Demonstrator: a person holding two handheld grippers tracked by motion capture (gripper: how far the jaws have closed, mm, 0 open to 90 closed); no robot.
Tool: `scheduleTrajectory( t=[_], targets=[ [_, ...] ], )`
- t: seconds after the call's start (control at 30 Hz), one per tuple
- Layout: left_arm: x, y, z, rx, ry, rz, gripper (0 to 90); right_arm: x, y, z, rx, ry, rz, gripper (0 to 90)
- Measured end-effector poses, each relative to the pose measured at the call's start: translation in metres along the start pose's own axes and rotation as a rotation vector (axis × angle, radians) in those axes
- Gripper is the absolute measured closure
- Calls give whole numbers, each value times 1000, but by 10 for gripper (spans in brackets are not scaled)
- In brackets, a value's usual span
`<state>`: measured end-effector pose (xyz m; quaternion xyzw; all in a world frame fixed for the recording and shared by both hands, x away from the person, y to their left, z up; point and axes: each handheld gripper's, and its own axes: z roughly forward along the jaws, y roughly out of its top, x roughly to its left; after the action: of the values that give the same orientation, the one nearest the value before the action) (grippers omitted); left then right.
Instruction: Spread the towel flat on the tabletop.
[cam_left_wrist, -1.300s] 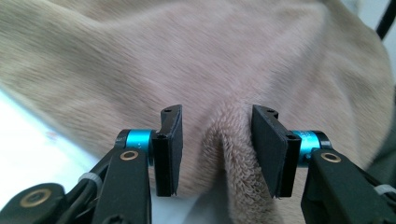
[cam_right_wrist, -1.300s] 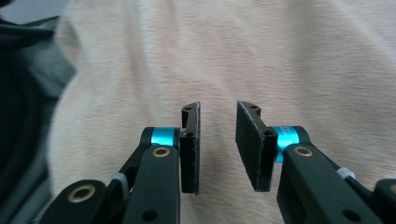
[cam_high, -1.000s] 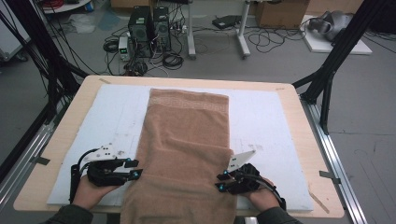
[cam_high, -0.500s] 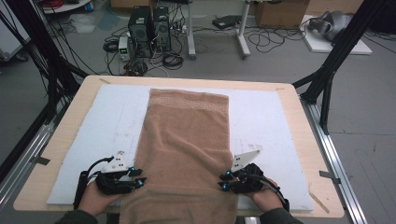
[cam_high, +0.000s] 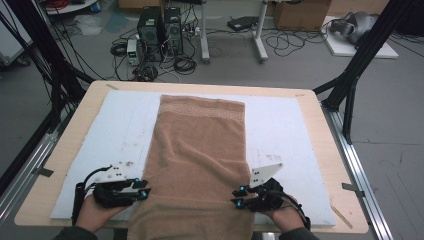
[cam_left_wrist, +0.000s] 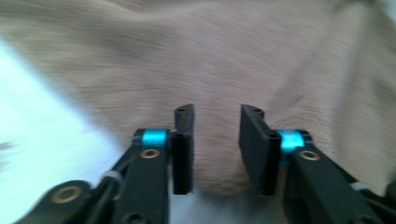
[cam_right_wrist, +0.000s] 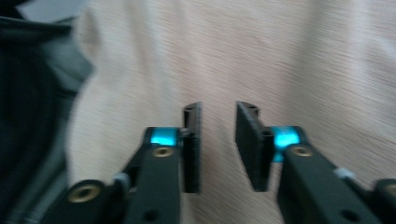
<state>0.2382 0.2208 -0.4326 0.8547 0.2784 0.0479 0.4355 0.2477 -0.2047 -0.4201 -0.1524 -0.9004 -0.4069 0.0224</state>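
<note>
Flanking brown towel (cam_high: 200, 165) on white mat (cam_high: 290, 135): left gripper (cam_high: 145, 192), right gripper (cam_high: 236, 197)

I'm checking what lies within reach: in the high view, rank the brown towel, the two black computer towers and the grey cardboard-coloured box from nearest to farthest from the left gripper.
From the left gripper:
1. Brown terry towel, right at its jaws, mid-table.
2. Two black computer towers, on the floor beyond the table's far edge.
3. Brown cardboard box, floor, far right.

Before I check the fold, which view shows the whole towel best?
The high view: the brown towel lies lengthwise on the white mat, its near end over the table edge. The two gripper views give blurred close-ups of its cloth.
</note>
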Motion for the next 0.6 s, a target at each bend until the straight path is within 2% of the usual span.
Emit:
scheduleTrajectory(
  t=[0.07, 0.1, 0.13, 0.17, 0.23, 0.27, 0.37, 0.43, 0.47, 0.5, 0.53, 0.6],
  targets=[
    [-6, -1, 9, 37, -32, 20, 563, 7, 2, 11, 20, 14, -26, 637],
    [-10, -3, 14, 58, -35, 30, 541, 8, 3, 18, 36, 21, -39, 628],
    [-14, -5, 15, 45, -7, 56, 526, 10, 2, 24, 59, 15, -46, 629],
    [-17, -7, 15, 33, 39, 73, 562, 12, 2, 30, 81, 12, -54, 652],
    [-19, -10, 12, 32, 53, 76, 777, 16, 0, 34, 74, -18, -69, 748],
    [-20, -11, 10, 32, 58, 77, 849, 17, 0, 33, 74, -11, -67, 826],
    [-25, -15, 3, 26, 64, 84, 870, 19, -1, 32, 76, 19, -68, 842],
    [-31, -18, -5, 17, 39, 79, 870, 24, -1, 30, 73, 85, -81, 837],
    [-33, -19, -10, 7, 24, 78, 869, 27, 0, 27, 57, 95, -94, 810],
    [-34, -19, -14, -2, 11, 76, 859, 29, 1, 22, 40, 82, -91, 756],
    [-34, -18, -16, -12, 14, 70, 821, 28, 2, 15, 12, 47, -81, 744],
    [-29, -17, -16, -17, 28, 54, 660, 20, 1, 5, 8, -37, -58, 692]
  ],
)
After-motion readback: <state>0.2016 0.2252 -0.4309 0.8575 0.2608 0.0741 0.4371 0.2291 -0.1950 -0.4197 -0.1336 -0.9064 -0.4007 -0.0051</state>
